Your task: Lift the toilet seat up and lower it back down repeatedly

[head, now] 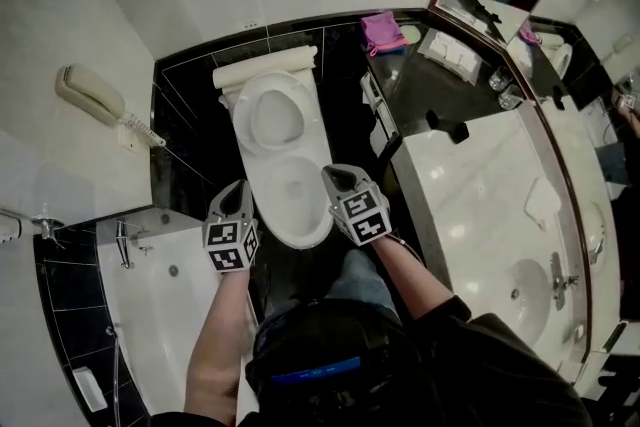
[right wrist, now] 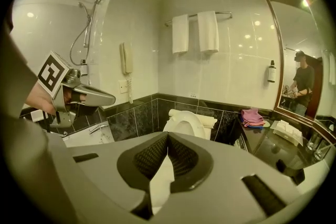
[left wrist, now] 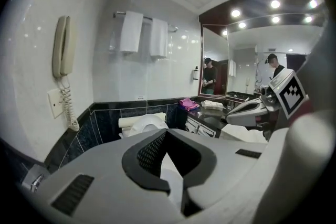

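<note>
The left gripper (head: pixel 236 190) was clenched, its jaws meeting at the tips with nothing between them. The right gripper (head: pixel 338 175) was clenched and empty as well. The toilet seat (head: pixel 275 115) stood raised ahead of both grippers, beyond their tips and touched by neither, leaning back toward the wall. The front of the bowl (head: pixel 296 195) lay between the two grippers, the left one just off its rim and the right one at its other edge.
</note>
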Motion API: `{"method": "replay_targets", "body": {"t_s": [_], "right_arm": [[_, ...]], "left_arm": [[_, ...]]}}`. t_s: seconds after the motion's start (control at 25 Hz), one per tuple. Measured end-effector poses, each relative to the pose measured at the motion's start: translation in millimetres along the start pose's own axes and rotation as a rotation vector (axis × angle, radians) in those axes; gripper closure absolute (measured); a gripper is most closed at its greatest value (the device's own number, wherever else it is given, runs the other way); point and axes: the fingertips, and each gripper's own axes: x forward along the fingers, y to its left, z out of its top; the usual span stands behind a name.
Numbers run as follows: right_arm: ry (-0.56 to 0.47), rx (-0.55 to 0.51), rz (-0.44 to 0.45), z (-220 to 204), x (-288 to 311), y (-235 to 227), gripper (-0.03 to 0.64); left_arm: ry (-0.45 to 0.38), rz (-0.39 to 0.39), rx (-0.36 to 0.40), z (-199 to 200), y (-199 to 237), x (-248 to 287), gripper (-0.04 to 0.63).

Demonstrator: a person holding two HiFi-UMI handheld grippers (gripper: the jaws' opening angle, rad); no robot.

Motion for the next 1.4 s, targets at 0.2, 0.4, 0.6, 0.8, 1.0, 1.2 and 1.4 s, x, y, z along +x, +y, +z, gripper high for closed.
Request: {"method": "replay_targets", "body": {"t_s": [0.2,0.4,0.6,0.8,1.0,1.2,1.4], "right_arm": [[0.0,-0.002,-0.004,-15,-26,20,0.6],[-0.003,0.005,-0.009,-21,-40,32,0.6],[0.003,-0.005,0.001,-21,-41,33,0.6],[0.002,-0.013,0.02,-12,-29,27,0.6],[0.016,-0.062,0.028,-2,-4,12,0.598],[0.058,-0.126,0.063,1,45,-18,0.542],[0.099,-0.204,0.116,19,91,-49,0.489]], "left_arm": [[-0.013,-0.023,0.001,-7,-18,-36,0.609],[-0.024,-0.031,0.046,-12,-30,-56,0.609],[-0.021,-0.031,0.053,-14,-35,-60,0.609],[0.0,-0.02,0.046,-17,-35,-49,0.609],[0.029,-0.01,0.025,-24,-33,-28,0.609],[0.057,0.01,-0.001,-29,-29,14,0.608],[0.085,0.04,-0.041,-35,-28,56,0.607]]}}
